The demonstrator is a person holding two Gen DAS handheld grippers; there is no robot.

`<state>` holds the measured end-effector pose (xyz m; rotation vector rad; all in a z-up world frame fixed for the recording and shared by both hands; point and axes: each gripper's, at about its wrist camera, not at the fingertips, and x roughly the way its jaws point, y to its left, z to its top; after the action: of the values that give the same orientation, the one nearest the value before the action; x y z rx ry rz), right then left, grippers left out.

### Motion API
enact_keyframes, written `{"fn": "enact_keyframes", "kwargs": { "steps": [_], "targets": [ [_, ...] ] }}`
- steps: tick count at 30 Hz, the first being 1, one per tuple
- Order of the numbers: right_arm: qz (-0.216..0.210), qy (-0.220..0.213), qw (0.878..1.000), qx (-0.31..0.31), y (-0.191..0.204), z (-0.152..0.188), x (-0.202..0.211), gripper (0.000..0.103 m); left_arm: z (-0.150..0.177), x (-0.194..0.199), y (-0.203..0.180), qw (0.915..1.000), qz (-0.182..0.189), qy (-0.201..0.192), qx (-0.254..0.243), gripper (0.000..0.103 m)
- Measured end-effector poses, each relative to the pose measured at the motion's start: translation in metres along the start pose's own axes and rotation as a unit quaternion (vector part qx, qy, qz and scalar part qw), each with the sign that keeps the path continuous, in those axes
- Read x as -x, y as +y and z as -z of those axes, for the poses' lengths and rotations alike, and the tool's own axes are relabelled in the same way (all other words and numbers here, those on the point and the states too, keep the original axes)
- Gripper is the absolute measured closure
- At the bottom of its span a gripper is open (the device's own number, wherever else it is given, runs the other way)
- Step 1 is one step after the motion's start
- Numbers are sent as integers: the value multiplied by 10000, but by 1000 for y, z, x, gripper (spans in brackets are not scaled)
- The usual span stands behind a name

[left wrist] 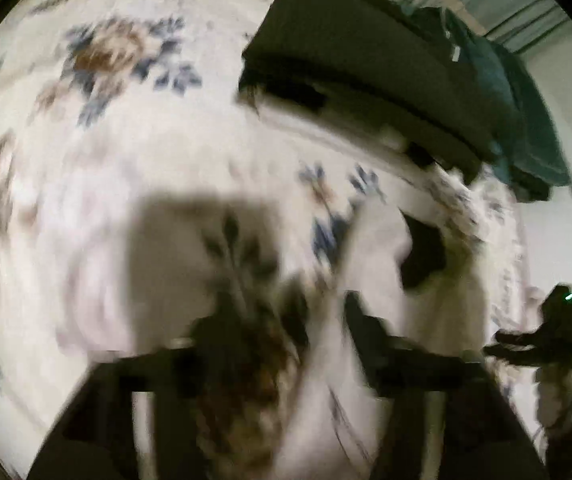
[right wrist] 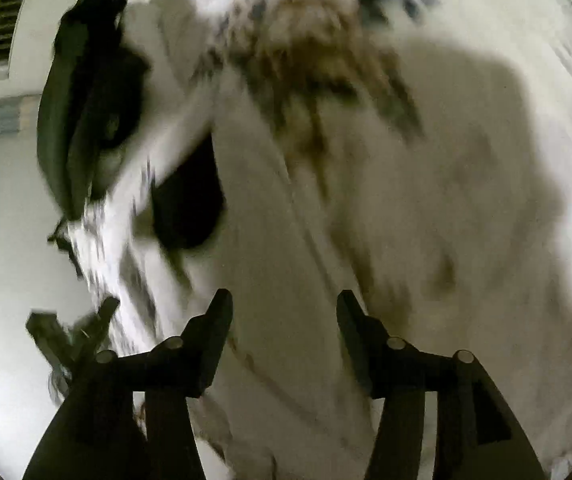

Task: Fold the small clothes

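1. The right tool [right wrist: 283, 316] points steeply down with its two fingers [right wrist: 215, 340] standing apart; a white garment [right wrist: 269, 240] lies below the gap, and no pad presses on it.
2. The left tool [left wrist: 281, 332] is badly blurred; its fingers [left wrist: 370, 328] stand apart, with pale cloth showing across the gap, but whether they pinch it cannot be told.
3. The white garment [left wrist: 382, 240] lies rumpled on a floral bedspread [left wrist: 97, 128], with a dark opening, perhaps a neck or sleeve hole, in its folds.
4. The bedspread is white with blue and brown flower prints, and both tools throw grey shadows on it.
5. Farther off, a stack of dark folded clothes [left wrist: 350, 52] sits on the bedspread, with a teal piece beside it.
6. In the left wrist view the right tool shows small at the right edge, well apart from the left one.
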<state>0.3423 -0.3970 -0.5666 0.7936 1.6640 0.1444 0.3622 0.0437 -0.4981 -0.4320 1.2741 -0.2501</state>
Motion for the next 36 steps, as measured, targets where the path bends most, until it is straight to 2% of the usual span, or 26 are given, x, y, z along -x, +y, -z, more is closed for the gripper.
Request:
{"fn": "enact_keyframes", "kwargs": {
  "steps": [3,6,8,10,12,15,18,20,21,22,23,26,29,33,35,36],
  "targets": [
    [261,550,9981,-139,-29,71,-1,47,52,12,-2,9989,-95,445,-64,42],
    [554,789,9949,-285,-59,126,-5,47,123,15,4,9930,-325,1132,-111,42],
    [546,937,9926,-550,-87,164,-13,47,160,15,13,9882,-471,1455,-74,42],
    [424,1056,9905,-766,-107,191,-28,47,202,13,26,9816,-580,1815,80,42],
    [478,1103,9893,-833,-127,217,-45,47,232,14,36,9776,-642,1989,232,42],
    [523,1064,9895,-823,-145,239,-60,47,260,12,42,9749,-549,2128,362,42],
    [160,1002,9913,-834,-149,256,-77,47,270,9,35,9770,-435,2063,333,44],
    [12,836,9935,-771,-149,263,-80,51,270,11,28,9809,-381,1888,260,45],
    [-32,754,9943,-747,-147,266,-81,62,268,11,23,9828,-359,1800,228,60],
    [-20,668,9952,-714,-144,267,-83,87,269,10,23,9841,-363,1728,176,71],
    [98,544,9964,-637,-140,270,-83,98,268,9,19,9841,-448,1715,109,86],
    [229,310,9975,-590,-133,280,-74,99,272,8,16,9851,-592,1615,55,95],
    [608,223,9966,-507,-132,285,-71,100,275,17,30,9866,-504,1536,207,96],
    [280,334,9974,-568,-131,277,-73,100,277,23,40,9875,-285,1506,375,96],
    [157,414,9968,-669,-139,270,-66,92,276,23,50,9856,-183,1595,524,93],
    [133,430,9966,-692,-142,267,-67,78,276,23,58,9838,-141,1681,609,92]
  ]
}}
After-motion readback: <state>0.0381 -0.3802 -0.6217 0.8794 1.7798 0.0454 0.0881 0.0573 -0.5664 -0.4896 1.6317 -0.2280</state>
